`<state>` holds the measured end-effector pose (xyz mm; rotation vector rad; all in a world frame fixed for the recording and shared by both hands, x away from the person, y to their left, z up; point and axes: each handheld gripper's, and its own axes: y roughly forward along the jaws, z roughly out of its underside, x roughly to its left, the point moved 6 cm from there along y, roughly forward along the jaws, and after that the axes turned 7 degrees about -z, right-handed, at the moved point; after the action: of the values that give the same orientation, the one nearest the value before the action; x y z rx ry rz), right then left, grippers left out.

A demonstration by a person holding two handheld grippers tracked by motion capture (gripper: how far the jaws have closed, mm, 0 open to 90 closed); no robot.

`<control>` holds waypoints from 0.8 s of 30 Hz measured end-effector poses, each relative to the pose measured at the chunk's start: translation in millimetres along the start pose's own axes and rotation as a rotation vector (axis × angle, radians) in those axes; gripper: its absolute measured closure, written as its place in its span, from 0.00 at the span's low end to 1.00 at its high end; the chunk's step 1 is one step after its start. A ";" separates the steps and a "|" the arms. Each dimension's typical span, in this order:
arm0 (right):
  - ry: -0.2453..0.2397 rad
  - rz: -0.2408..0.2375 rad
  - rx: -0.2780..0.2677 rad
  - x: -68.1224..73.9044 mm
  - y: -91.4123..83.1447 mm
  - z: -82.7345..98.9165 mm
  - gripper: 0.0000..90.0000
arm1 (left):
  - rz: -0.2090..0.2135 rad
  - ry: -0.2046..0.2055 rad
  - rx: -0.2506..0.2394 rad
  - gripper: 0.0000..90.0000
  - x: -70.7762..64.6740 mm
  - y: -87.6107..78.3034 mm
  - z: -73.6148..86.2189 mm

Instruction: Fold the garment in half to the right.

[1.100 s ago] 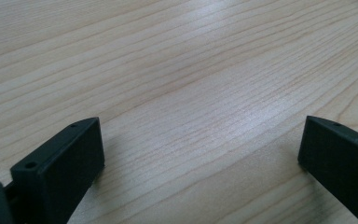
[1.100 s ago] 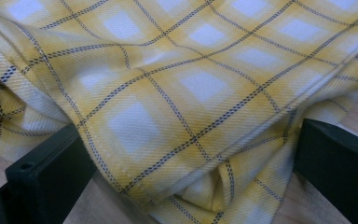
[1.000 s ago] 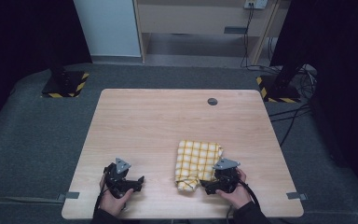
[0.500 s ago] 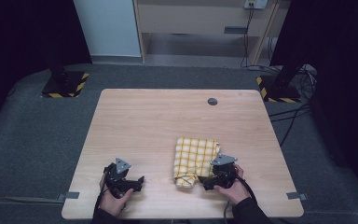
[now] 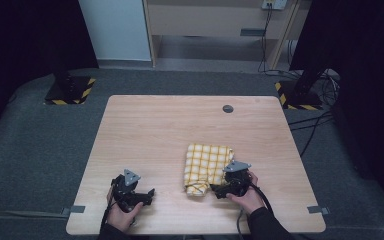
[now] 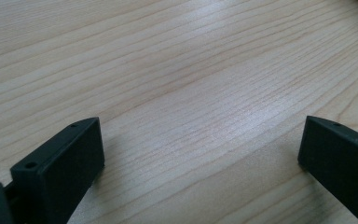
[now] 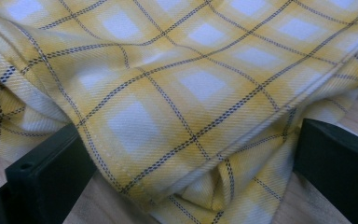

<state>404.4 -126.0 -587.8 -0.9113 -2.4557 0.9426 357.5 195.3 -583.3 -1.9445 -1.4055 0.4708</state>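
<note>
Low at the counter's (image 5: 160, 130) near edge, the right claw (image 5: 219, 190) is held wide open around the near corner of the yellow checked cloth (image 5: 207, 165); the left claw (image 5: 149, 196) is spread open over bare wood. Grey carpet (image 5: 40, 145) is seen around the counter.

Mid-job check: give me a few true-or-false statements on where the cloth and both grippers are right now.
1. The yellow checked cloth lies folded on the table. True.
2. The right gripper is shut on the cloth. False: its jaws stand wide apart, with a cloth edge lying between them.
3. The left gripper is open over bare wood. True.
4. The left gripper touches the cloth. False: in the high view it sits well apart from the cloth, near the table's front edge.
5. The dark round spot lies beside the cloth. False: it is near the table's far edge.
</note>
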 end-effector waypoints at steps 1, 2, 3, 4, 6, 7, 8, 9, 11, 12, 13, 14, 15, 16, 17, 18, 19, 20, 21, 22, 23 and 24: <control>0.000 0.000 0.000 0.0 0.0 0.0 0.00 | 0.000 0.000 0.000 0.00 0.0 0.0 0.0; -0.002 0.001 -0.001 -0.5 0.5 -0.4 0.00 | 0.000 0.000 0.000 0.00 0.0 0.0 0.0; 0.001 0.000 0.001 -0.5 0.7 -0.8 0.00 | 0.000 -0.001 0.000 0.00 -0.1 0.1 -0.1; 0.003 0.001 0.001 -0.7 1.1 -1.2 0.00 | 0.000 -0.001 0.000 0.00 -0.2 0.2 -0.2; 0.003 0.002 0.001 -1.3 2.0 -2.0 0.00 | 0.001 -0.001 0.000 0.00 -0.4 0.4 -0.4; 0.004 0.003 0.001 -1.5 2.5 -2.7 0.00 | 0.001 -0.001 0.000 0.00 -0.4 0.4 -0.4; 0.005 0.003 0.004 -1.8 3.0 -3.4 0.00 | 0.001 -0.001 0.000 0.00 -0.4 0.4 -0.4; 0.002 0.004 0.002 -2.4 4.0 -4.2 0.00 | 0.001 -0.001 0.000 0.00 -0.5 0.4 -0.4; 0.005 0.004 0.003 -3.0 5.3 -5.7 0.00 | 0.001 -0.001 0.000 0.00 -0.5 0.4 -0.4; 0.007 0.005 0.004 -3.5 6.4 -6.8 0.00 | 0.001 -0.001 0.000 0.00 -0.5 0.4 -0.4; 0.007 0.005 0.004 -3.5 6.4 -6.8 0.00 | 0.001 -0.001 0.000 0.00 -0.5 0.4 -0.4; 0.005 0.005 0.005 -4.0 7.0 -7.4 0.00 | 0.001 -0.001 0.000 0.00 -0.5 0.4 -0.4; 0.007 0.005 0.004 -4.3 7.6 -8.1 0.00 | 0.001 -0.001 0.000 0.00 -0.5 0.4 -0.4; 0.007 0.005 0.003 -5.0 8.8 -9.4 0.00 | 0.001 -0.001 0.000 0.00 -0.5 0.4 -0.4; 0.007 0.005 0.003 -5.0 8.8 -9.4 0.00 | 0.001 -0.001 0.000 0.00 -0.5 0.4 -0.4; 0.005 0.006 0.003 -5.7 9.7 -10.2 0.00 | 0.001 -0.001 0.000 0.00 -0.5 0.4 -0.4; 0.005 0.006 0.003 -5.7 9.7 -10.2 0.00 | 0.001 -0.001 0.000 0.00 -0.5 0.4 -0.4; 0.005 0.006 0.000 -6.2 10.4 -10.8 0.00 | 0.001 -0.001 0.000 0.00 -0.5 0.4 -0.4; 0.006 0.007 -0.001 -6.5 10.9 -11.2 0.00 | 0.001 -0.001 0.000 0.00 -0.5 0.4 -0.4; 0.007 0.007 0.000 -6.7 11.1 -11.5 0.00 | 0.001 -0.001 0.000 0.00 -0.5 0.4 -0.4; 0.010 0.007 0.001 -6.6 11.3 -11.8 0.00 | 0.001 -0.001 0.000 0.00 -0.5 0.4 -0.4; 0.010 0.006 0.000 -6.7 11.6 -12.1 0.00 | 0.001 -0.001 0.000 0.00 -0.5 0.4 -0.4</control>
<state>420.7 -118.3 -587.8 -0.9221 -2.4457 0.9382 357.9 194.6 -583.3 -1.9451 -1.4054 0.4728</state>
